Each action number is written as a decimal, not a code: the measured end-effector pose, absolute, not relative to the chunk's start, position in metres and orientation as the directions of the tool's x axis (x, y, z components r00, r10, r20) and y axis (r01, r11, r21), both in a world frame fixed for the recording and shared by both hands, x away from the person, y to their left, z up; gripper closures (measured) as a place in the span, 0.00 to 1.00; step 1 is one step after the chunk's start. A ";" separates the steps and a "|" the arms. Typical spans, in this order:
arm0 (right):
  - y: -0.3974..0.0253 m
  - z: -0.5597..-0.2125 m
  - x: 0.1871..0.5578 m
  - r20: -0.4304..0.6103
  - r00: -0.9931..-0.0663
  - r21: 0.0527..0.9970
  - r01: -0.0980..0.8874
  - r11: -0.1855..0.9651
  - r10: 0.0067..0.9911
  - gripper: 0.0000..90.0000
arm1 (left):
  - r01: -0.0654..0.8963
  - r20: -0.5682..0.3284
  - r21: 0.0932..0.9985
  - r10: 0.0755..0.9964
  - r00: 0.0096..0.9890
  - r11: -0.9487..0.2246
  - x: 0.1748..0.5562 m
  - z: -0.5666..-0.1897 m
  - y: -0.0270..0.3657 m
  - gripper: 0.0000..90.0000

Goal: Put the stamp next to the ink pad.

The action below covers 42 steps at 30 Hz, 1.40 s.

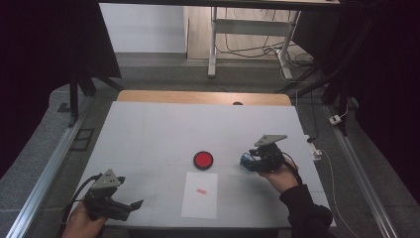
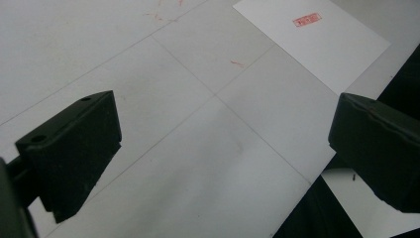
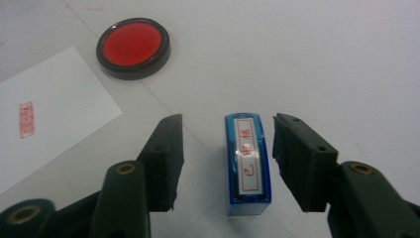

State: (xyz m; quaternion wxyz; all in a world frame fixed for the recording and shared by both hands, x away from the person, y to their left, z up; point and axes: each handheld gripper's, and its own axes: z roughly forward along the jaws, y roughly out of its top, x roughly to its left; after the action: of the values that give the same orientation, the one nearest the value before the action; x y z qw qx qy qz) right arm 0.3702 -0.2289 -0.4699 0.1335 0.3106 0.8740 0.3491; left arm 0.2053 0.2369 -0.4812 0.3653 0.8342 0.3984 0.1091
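Red mark [image 1: 201,190] already printed on paper [image 1: 200,201]; stamp [image 3: 247,163] set down between right gripper [image 3: 227,130] wide jaws, unheld; left gripper [image 1: 130,205] wide, empty.

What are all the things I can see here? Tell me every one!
stamp: 1, blue with a white label and red characters, standing on the table between the right gripper's jaws, not touching either.
ink pad: 1, round, red in a black rim, mid-table, just beyond the paper.
sheet of paper: 1, white, with one small red stamp mark, near the front edge.
table: 1, pale grey top, wooden strip at the far edge.
desk frame: 1, grey metal, on the floor behind the table, cables under it.
left gripper: 1, black, jaws wide apart, above bare table at the front left.
right gripper: 1, black, jaws apart around the stamp.
hands: 2, one holding each gripper.
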 end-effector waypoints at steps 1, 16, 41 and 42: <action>-0.229 -0.469 0.369 -0.012 -0.771 0.694 0.452 0.560 0.637 0.49 | 0.585 -0.109 0.697 0.746 0.657 -0.414 0.205 -0.481 0.237 0.00; -0.232 -0.456 0.346 0.016 -0.752 0.740 0.452 0.498 0.659 0.26 | 0.586 -0.108 0.696 0.746 0.657 -0.415 0.205 -0.481 0.237 0.00; -0.258 -0.445 0.297 -0.004 -0.682 0.764 0.470 0.442 0.732 0.00 | 0.587 -0.110 0.695 0.745 0.658 -0.415 0.205 -0.481 0.237 0.00; -0.259 -0.445 0.294 -0.002 -0.677 0.765 0.473 0.437 0.736 0.00 | 0.587 -0.111 0.695 0.745 0.658 -0.415 0.205 -0.481 0.237 0.00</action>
State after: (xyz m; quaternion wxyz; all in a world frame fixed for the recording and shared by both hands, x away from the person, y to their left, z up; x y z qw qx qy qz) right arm 0.2941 -0.2593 -0.4447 0.1703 0.3639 0.8304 0.3860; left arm 0.2054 0.2374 -0.4812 0.3650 0.8340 0.3993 0.1083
